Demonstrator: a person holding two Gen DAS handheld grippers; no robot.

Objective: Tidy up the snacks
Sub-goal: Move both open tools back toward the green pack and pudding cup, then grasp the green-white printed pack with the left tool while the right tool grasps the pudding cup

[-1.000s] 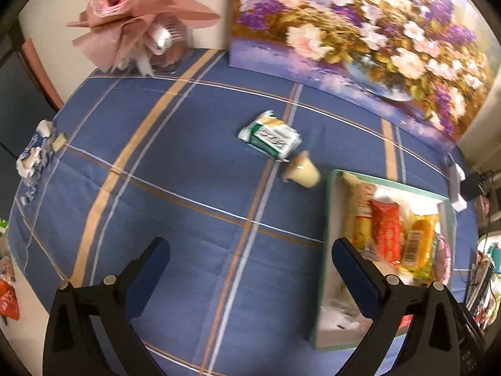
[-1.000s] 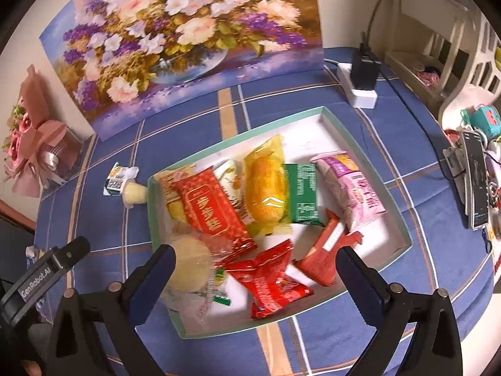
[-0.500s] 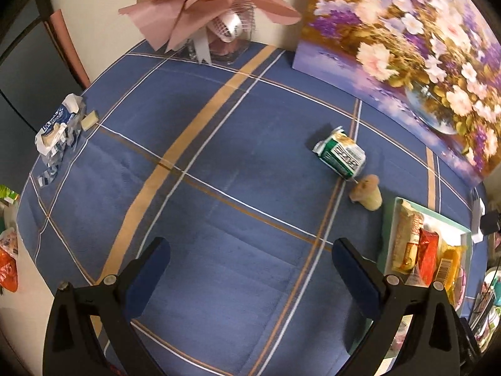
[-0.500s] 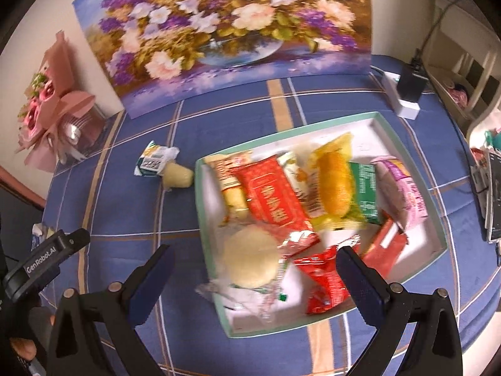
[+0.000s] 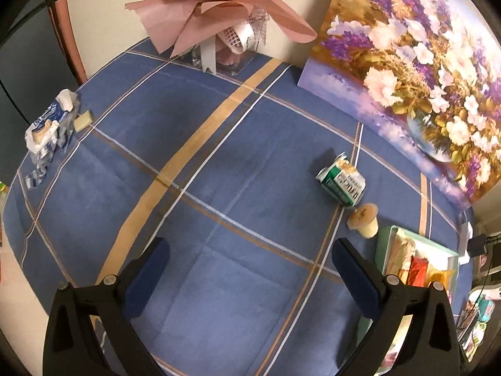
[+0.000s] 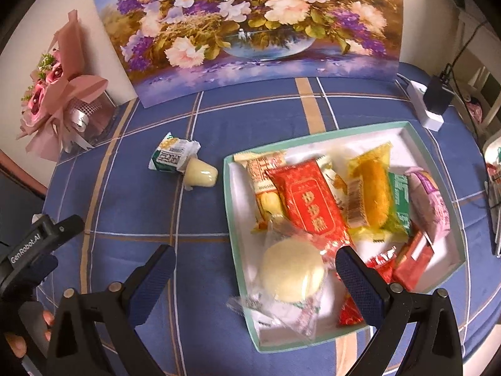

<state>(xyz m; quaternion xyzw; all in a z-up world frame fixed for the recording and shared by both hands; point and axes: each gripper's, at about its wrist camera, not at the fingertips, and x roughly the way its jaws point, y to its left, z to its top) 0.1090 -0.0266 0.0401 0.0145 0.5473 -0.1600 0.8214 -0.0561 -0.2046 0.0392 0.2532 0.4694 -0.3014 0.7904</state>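
Right wrist view shows the tray [image 6: 416,127] already crowded with wrapped snacks, while two items lie outside it on the blue tablecloth [image 6: 141,219]: a green-and-white packet [image 6: 172,156] and a pale jelly cup [image 6: 202,174] tipped on its side, touching the packet and just left of the tray's far-left corner. The right gripper [image 6: 253,271] hangs spread wide and empty above the tray's near-left edge. In the left wrist view the left gripper [image 5: 250,269] is likewise wide apart and holds nothing, with the packet [image 5: 341,183] and cup [image 5: 363,221] farther off to its right.

The step in hand looks like fetching one of these two strays. A sound approach would take the cup first, since it lies nearest the tray: straddle its body across the narrow width, close gently so the soft wall does not buckle, and avoid nudging the packet. Bare tray floor shows mainly at the far-right corner.
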